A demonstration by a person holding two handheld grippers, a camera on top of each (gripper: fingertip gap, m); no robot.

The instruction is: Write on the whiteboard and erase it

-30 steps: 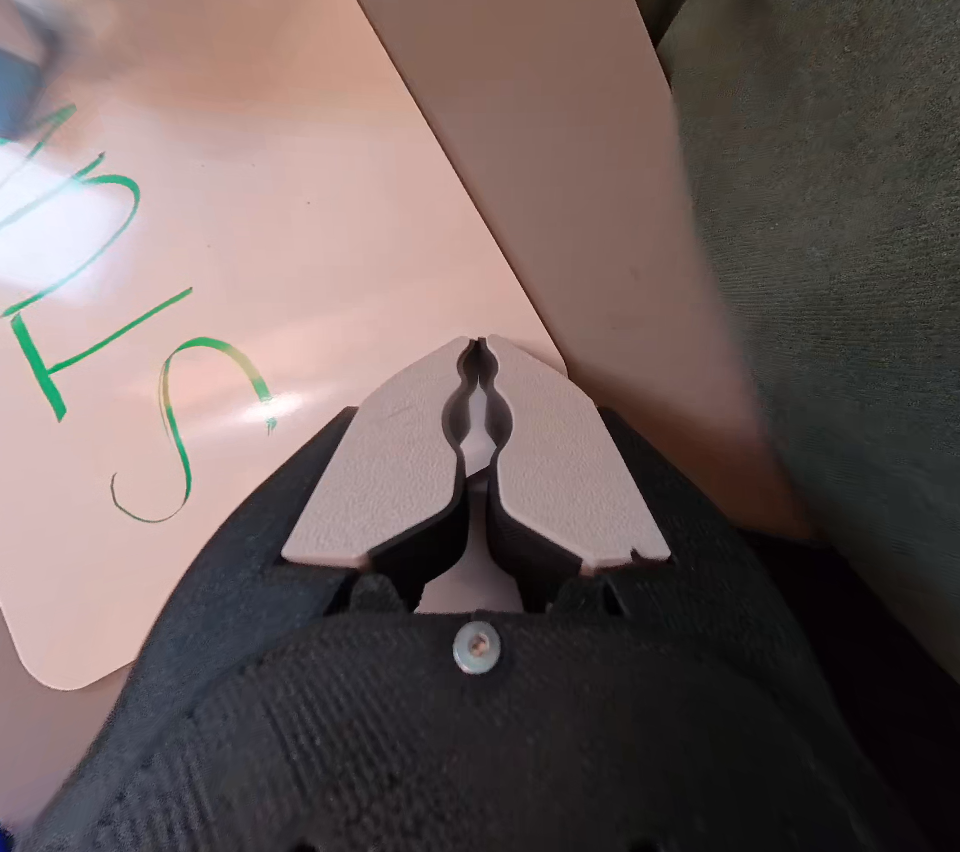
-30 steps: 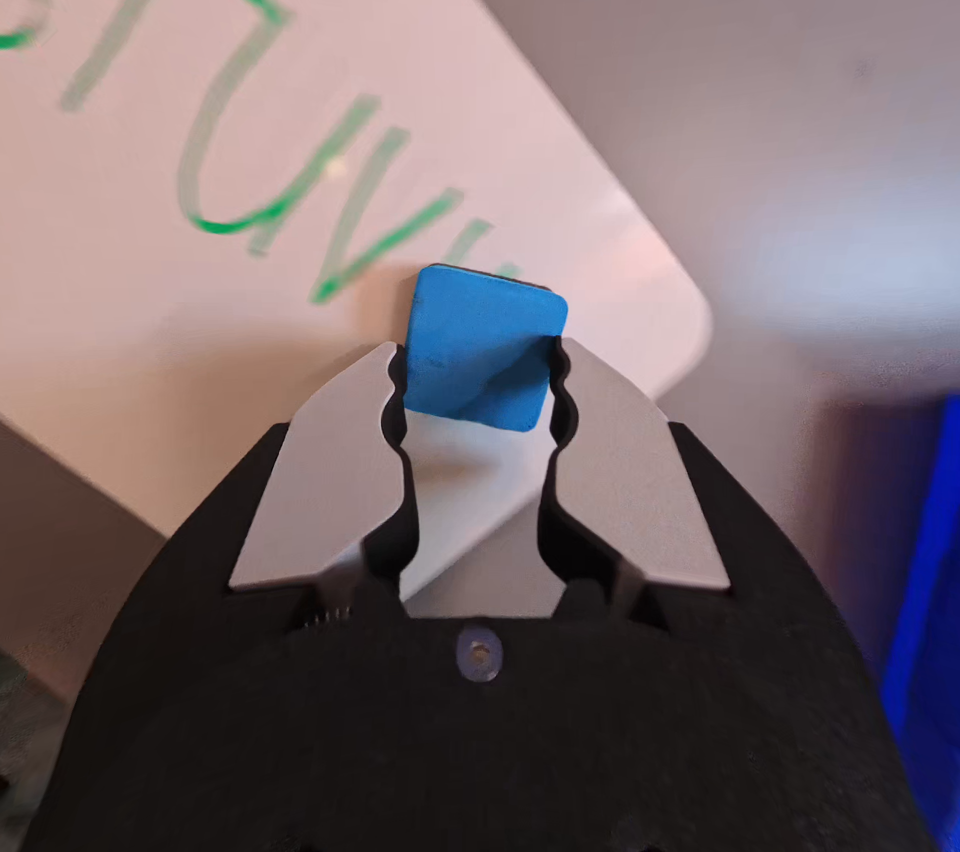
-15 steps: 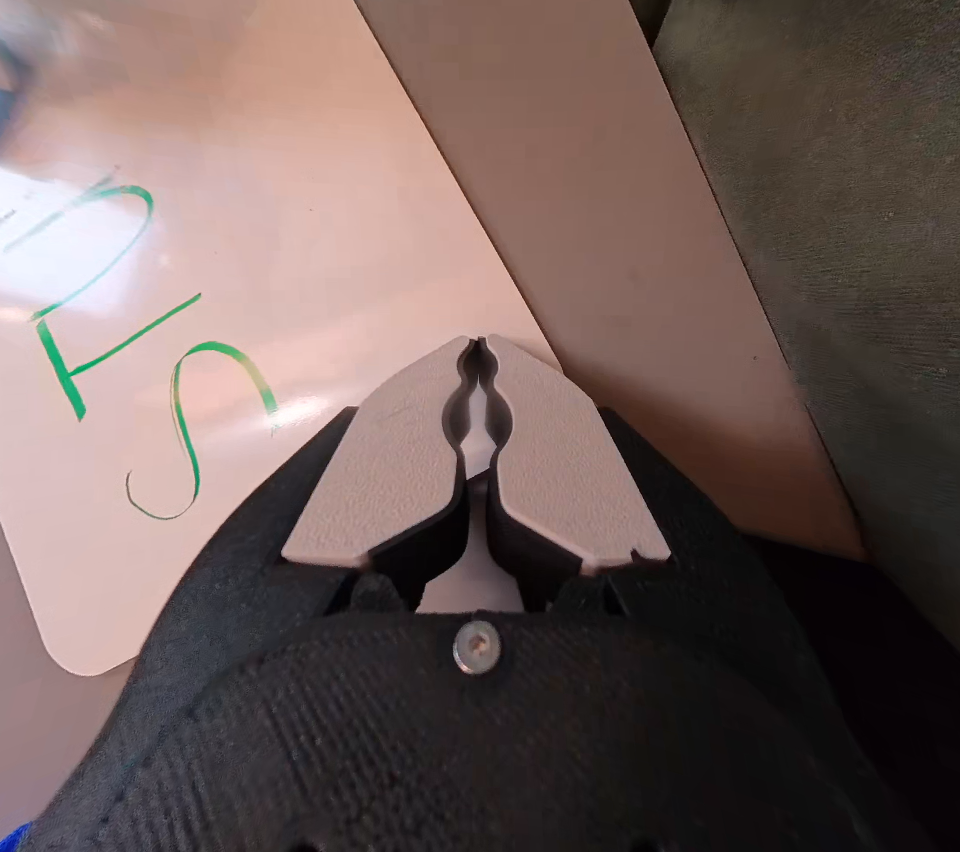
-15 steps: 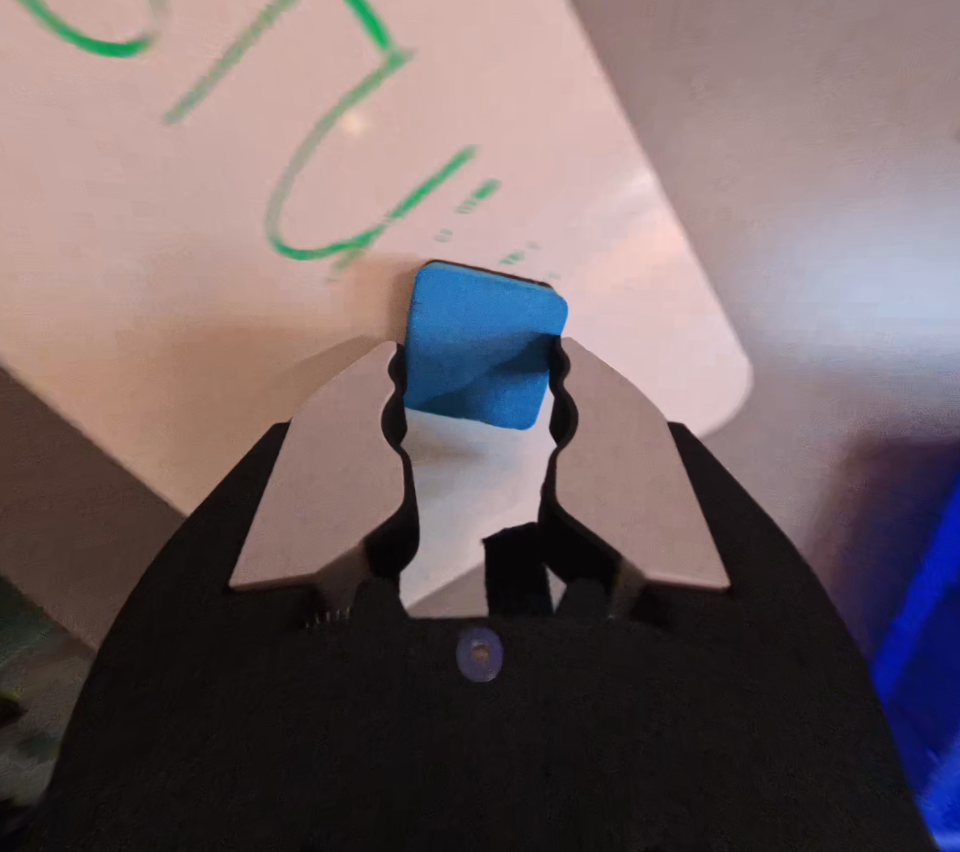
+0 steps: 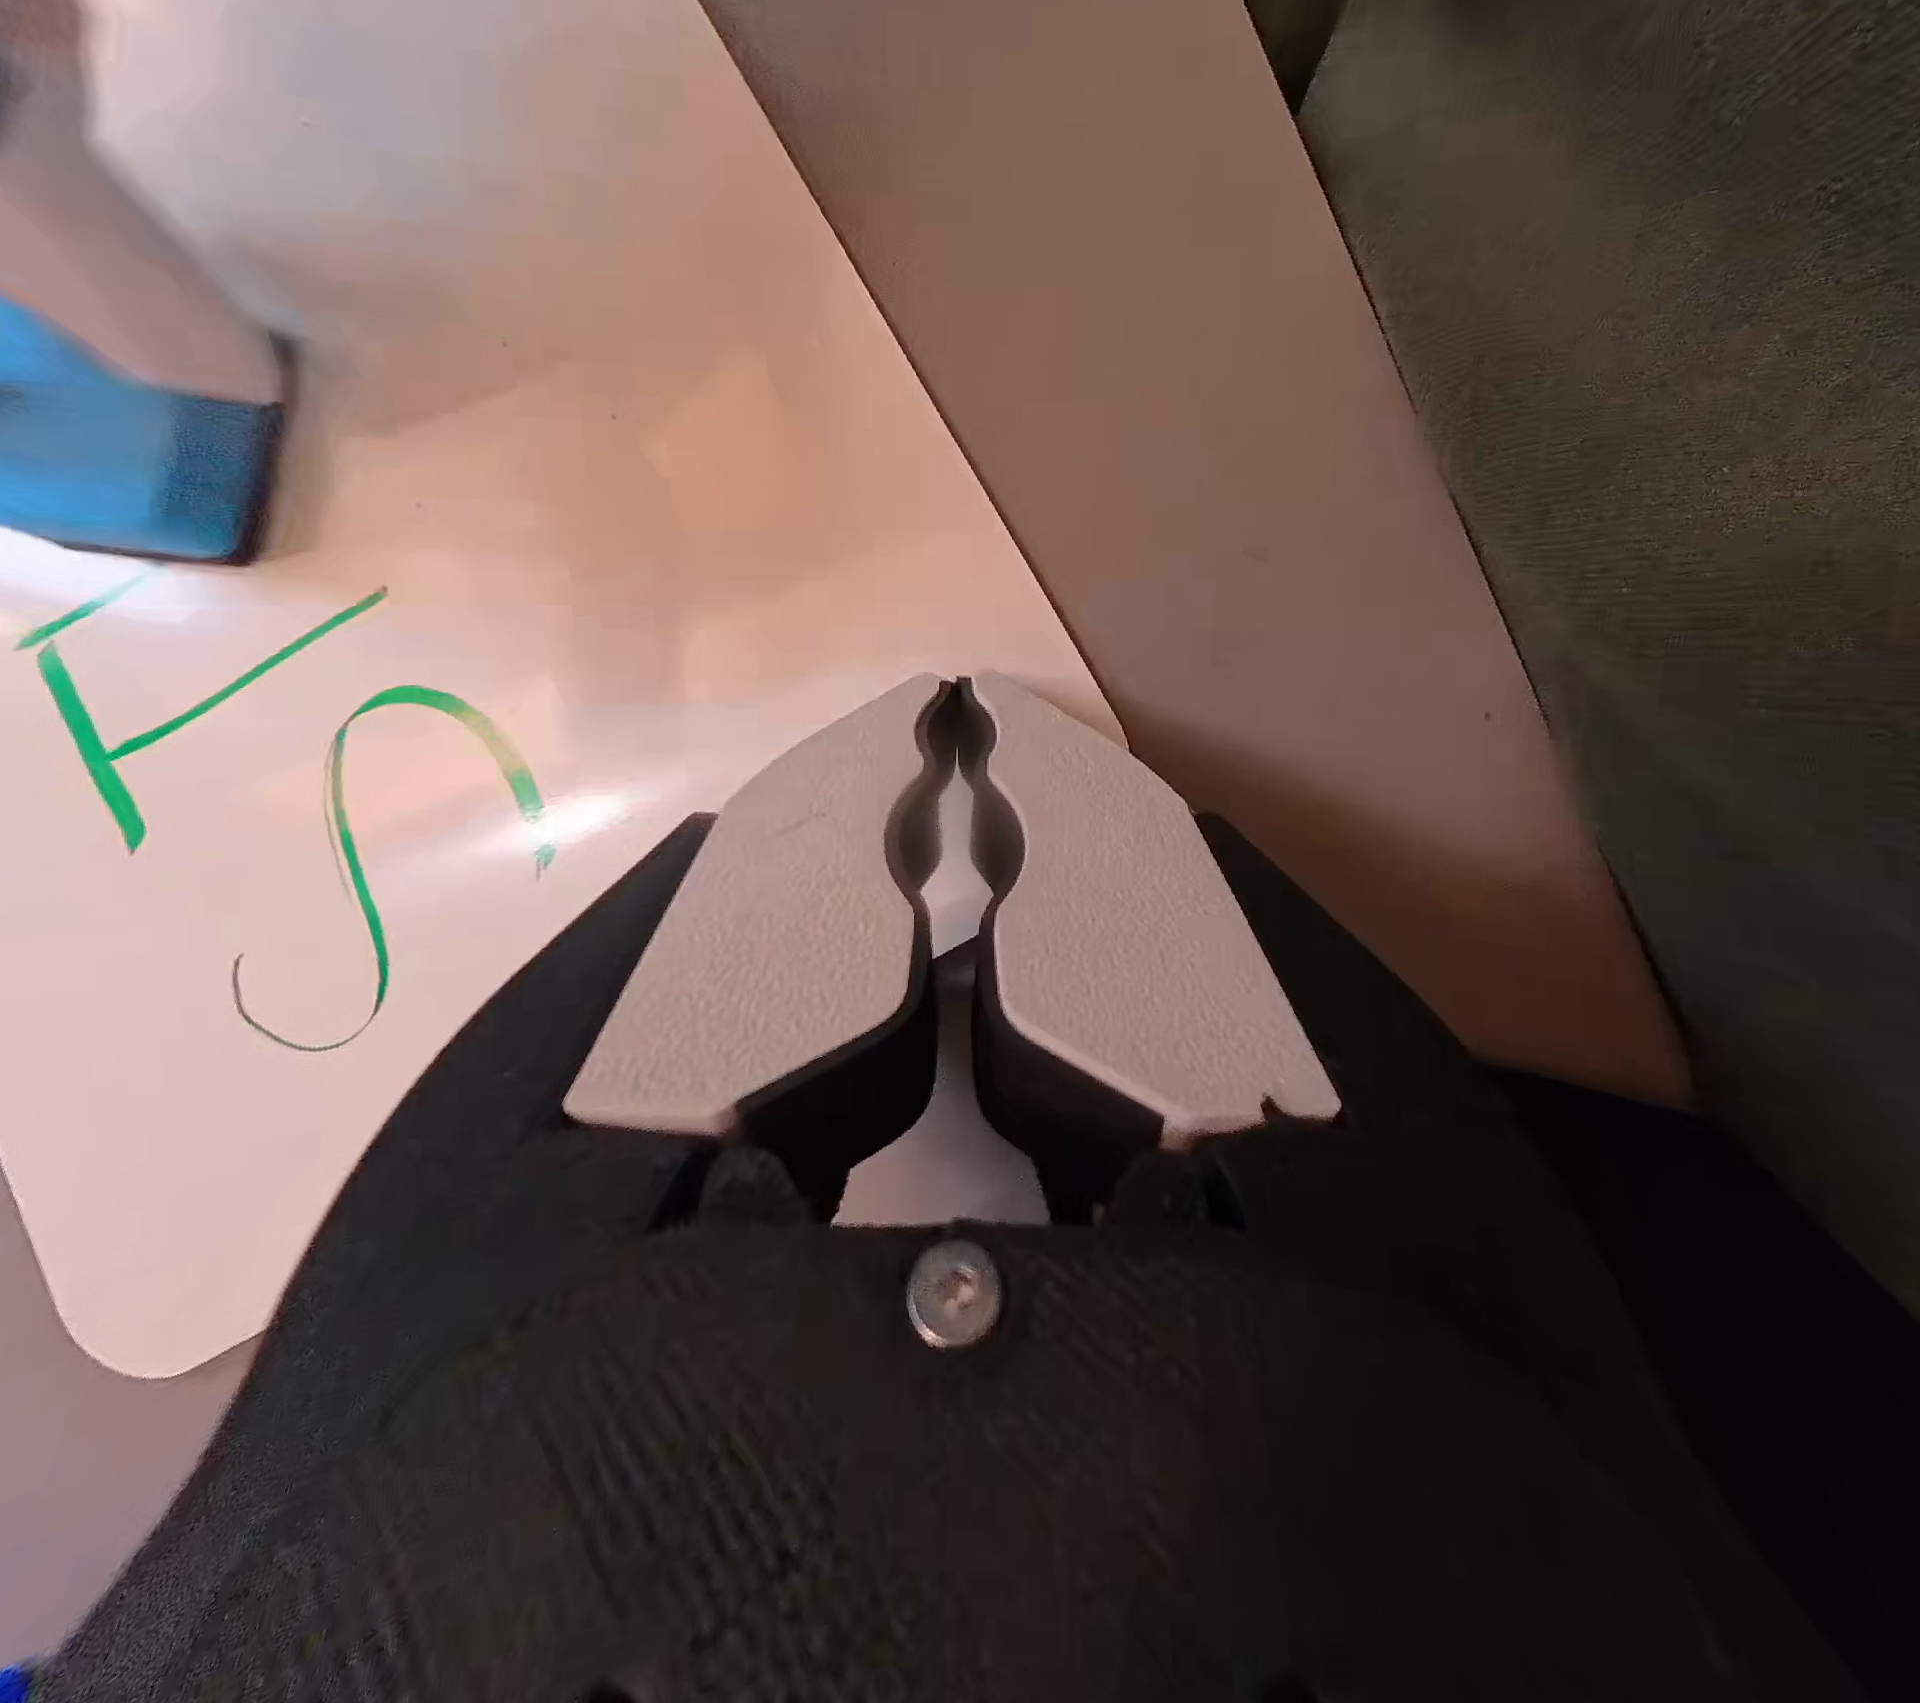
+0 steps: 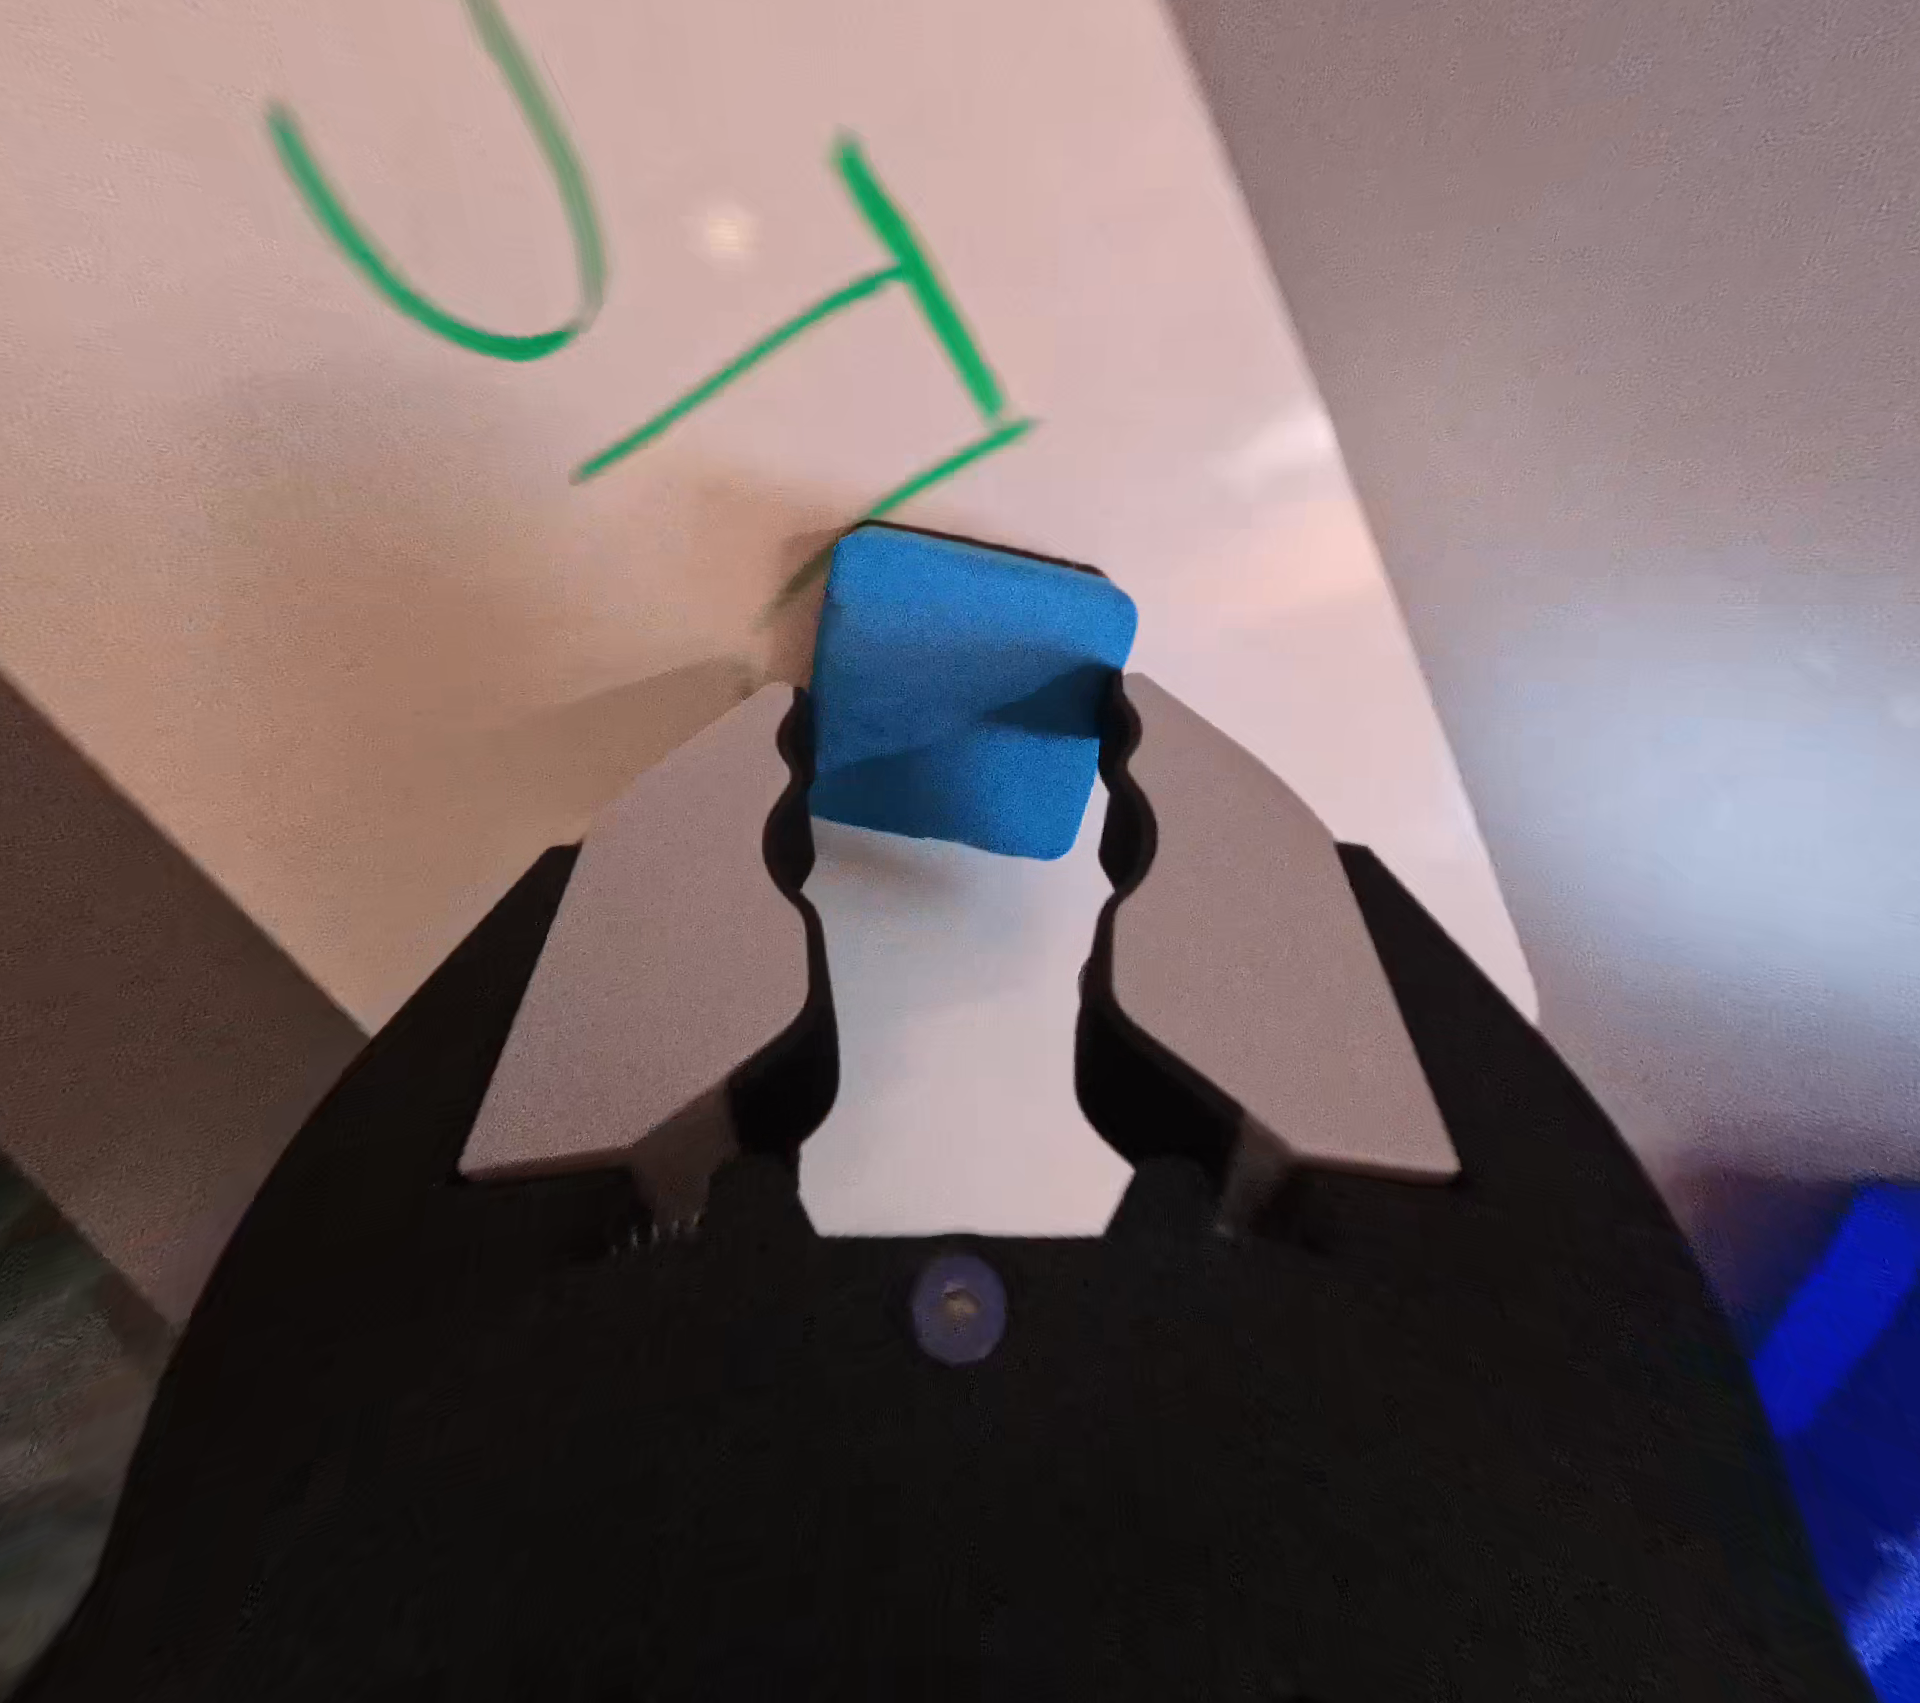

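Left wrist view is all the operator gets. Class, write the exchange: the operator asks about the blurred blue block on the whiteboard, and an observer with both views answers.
Operator: What holds that block?
Observer: The right hand-held gripper, shut on the eraser from two sides.
Operator: Is it on the green marks?
Observer: Its far edge covers the end of one green stroke.

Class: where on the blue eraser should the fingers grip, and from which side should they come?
Grip the blue eraser across its two opposite side faces, coming from above, away from the whiteboard. Its flat underside stays free to wipe, as the right gripper shows.
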